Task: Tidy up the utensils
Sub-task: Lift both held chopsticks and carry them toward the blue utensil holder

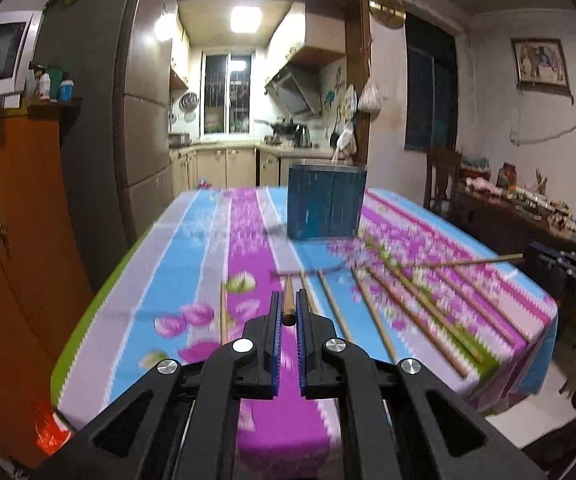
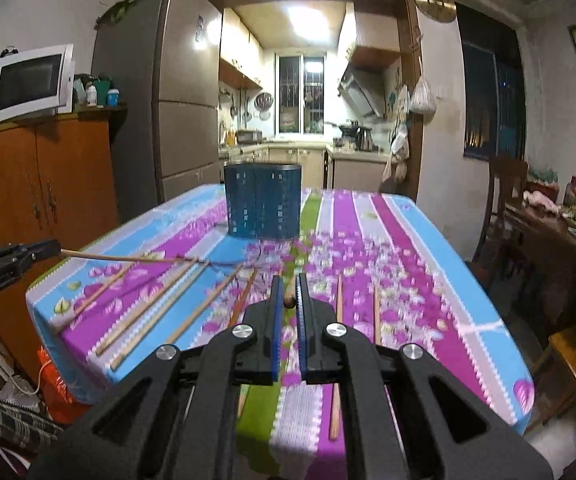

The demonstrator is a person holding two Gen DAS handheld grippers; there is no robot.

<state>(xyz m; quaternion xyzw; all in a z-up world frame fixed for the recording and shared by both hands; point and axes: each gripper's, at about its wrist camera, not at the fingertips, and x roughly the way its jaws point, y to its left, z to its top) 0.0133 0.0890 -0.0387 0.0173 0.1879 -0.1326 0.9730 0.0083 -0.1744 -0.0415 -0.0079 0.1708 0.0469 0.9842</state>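
Several wooden chopsticks [image 1: 408, 300] lie spread on the flowered tablecloth [image 1: 248, 240], also in the right wrist view [image 2: 156, 308]. A blue perforated utensil holder [image 1: 325, 204] stands upright at the far middle of the table, and shows in the right wrist view [image 2: 263, 201]. My left gripper [image 1: 288, 312] is shut on one chopstick [image 1: 288, 300] that points forward. My right gripper [image 2: 288, 300] is shut on another chopstick [image 2: 288, 302], seen end-on. Each gripper shows in the other's view at the table's side, its chopstick held above the table [image 1: 468, 263] [image 2: 100, 256].
A wooden cabinet [image 2: 48, 184] with a microwave [image 2: 28, 84] stands left, a fridge [image 2: 176, 92] behind it. A cluttered side table [image 2: 560, 216] and chair [image 2: 504, 184] stand right. The kitchen doorway lies beyond the table's far edge.
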